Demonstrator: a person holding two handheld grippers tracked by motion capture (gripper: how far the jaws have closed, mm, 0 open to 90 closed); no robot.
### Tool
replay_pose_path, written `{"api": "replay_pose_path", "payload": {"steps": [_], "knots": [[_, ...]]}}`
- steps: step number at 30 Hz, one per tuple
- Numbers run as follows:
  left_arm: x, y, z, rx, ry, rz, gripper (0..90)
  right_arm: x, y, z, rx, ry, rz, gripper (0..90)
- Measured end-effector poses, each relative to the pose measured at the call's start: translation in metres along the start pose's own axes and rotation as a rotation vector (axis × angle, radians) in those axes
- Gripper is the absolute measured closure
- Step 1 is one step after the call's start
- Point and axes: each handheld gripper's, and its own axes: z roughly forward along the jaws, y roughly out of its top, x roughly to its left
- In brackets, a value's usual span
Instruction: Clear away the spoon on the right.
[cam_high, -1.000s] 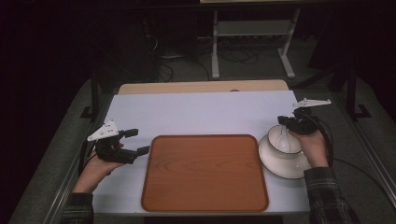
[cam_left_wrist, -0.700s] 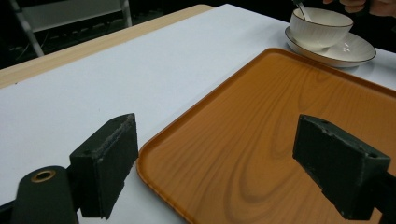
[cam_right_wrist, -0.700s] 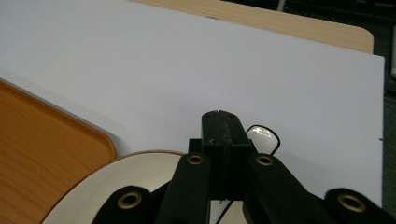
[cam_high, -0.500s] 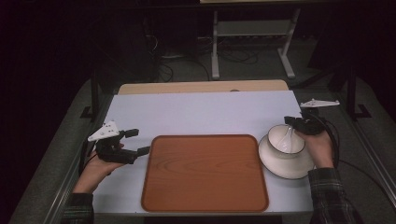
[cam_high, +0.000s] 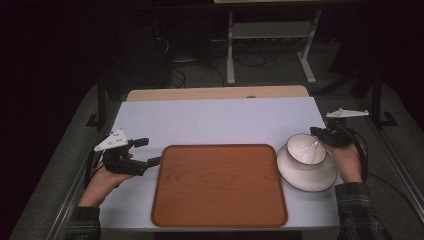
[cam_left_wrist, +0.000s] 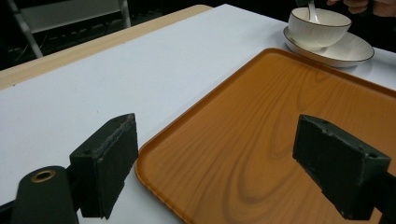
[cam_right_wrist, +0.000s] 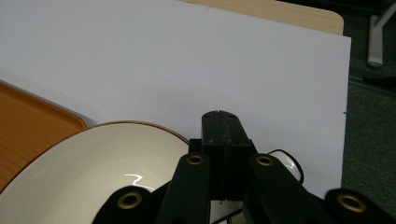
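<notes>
A white bowl (cam_high: 303, 150) stands on a white plate (cam_high: 306, 177) at the right of the table, just right of a wooden tray (cam_high: 220, 190). A spoon (cam_high: 314, 145) leans inside the bowl. My right gripper (cam_high: 321, 135) is at the bowl's right rim, jaws pressed together on the spoon's handle. In the right gripper view the shut right gripper (cam_right_wrist: 219, 117) hangs over the white dish (cam_right_wrist: 93, 163). My left gripper (cam_high: 151, 151) rests open beside the tray's left edge. Its left gripper (cam_left_wrist: 215, 163) jaws straddle the tray's corner (cam_left_wrist: 261, 140), with the bowl (cam_left_wrist: 317, 28) and spoon (cam_left_wrist: 312, 10) far off.
The table has a white top (cam_high: 215, 120) with a pale wooden strip (cam_high: 215, 93) along its far edge. A metal stand (cam_high: 270, 45) and cables sit on the dark floor behind. A dark frame rail (cam_high: 400, 175) runs along the right side.
My right gripper has shifted slightly right and toward the person at the bowl's rim, and the bowl's opening shows more plainly. The left gripper has stayed put.
</notes>
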Motion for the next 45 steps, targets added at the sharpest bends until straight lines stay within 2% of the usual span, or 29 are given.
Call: {"api": "replay_pose_path", "payload": {"steps": [18, 30, 37, 41, 43, 44, 45], "knots": [[0.0, 0.001, 0.001, -0.002, -0.002, -0.002, 13.7, 0.0, -0.009, -0.015, 0.025, -0.056, -0.024, 89.7], [0.0, 0.001, 0.001, -0.005, -0.002, -0.002, 13.7, 0.004, -0.019, -0.033, 0.029, -0.08, -0.027, 89.7], [0.0, 0.001, 0.003, 0.001, -0.006, 0.0, 13.7, 0.003, -0.029, -0.044, 0.013, -0.079, 0.0, 89.6], [-0.001, 0.001, 0.004, 0.005, -0.007, 0.002, 13.7, -0.002, -0.031, -0.048, -0.03, -0.07, 0.026, 89.1], [-0.001, 0.001, 0.005, 0.005, -0.008, 0.002, 13.7, -0.002, -0.031, -0.049, -0.04, -0.07, 0.027, 87.0], [-0.001, 0.001, 0.005, 0.005, -0.008, 0.002, 13.7, -0.003, -0.031, -0.052, -0.064, -0.067, 0.037, 80.9], [-0.001, 0.001, 0.005, 0.005, -0.008, 0.001, 13.7, -0.003, -0.031, -0.052, -0.064, -0.067, 0.037, 80.9]]}}
